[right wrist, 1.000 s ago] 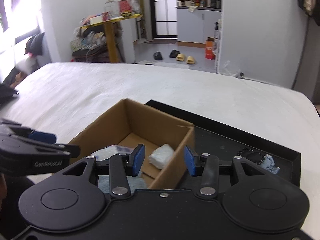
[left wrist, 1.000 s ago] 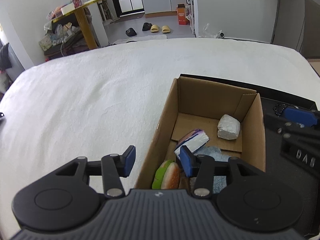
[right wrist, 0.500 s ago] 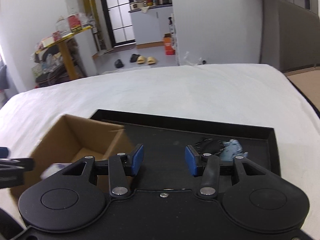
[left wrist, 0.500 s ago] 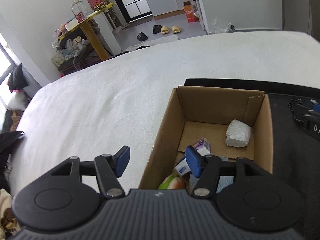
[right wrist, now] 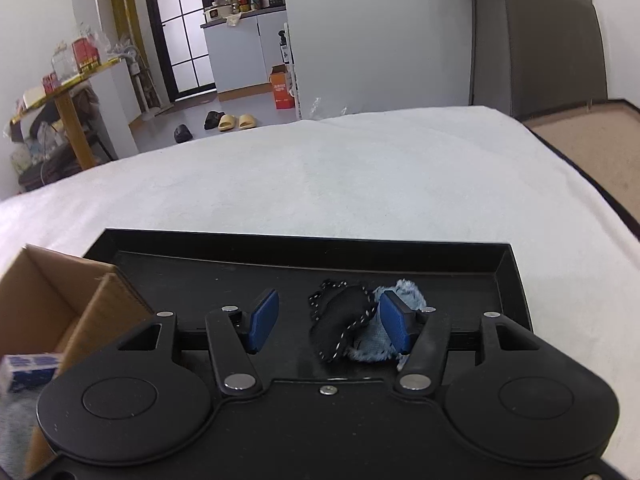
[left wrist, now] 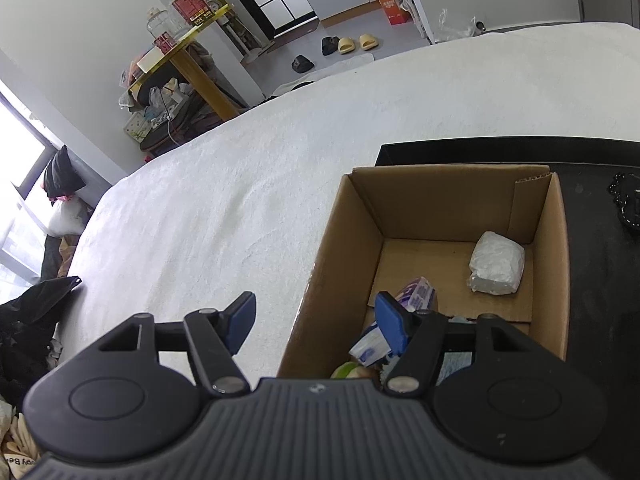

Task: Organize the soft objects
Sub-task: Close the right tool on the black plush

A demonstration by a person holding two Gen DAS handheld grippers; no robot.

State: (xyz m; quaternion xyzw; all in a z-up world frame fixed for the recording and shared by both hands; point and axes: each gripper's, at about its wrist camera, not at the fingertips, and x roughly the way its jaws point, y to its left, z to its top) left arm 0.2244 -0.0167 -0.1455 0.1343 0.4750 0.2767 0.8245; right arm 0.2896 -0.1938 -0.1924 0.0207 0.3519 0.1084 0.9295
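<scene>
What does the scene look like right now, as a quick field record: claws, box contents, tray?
left claw: open, empty, straddling the left wall of the cardboard box
right claw: open, empty, over the black tray
box contents: white wrapped bundle, purple-and-white tissue pack, green-and-tan plush partly hidden
tray contents: black fabric piece with dotted trim overlapping a light blue fuzzy piece
surface: white bedspread

No legible text on anything.
</scene>
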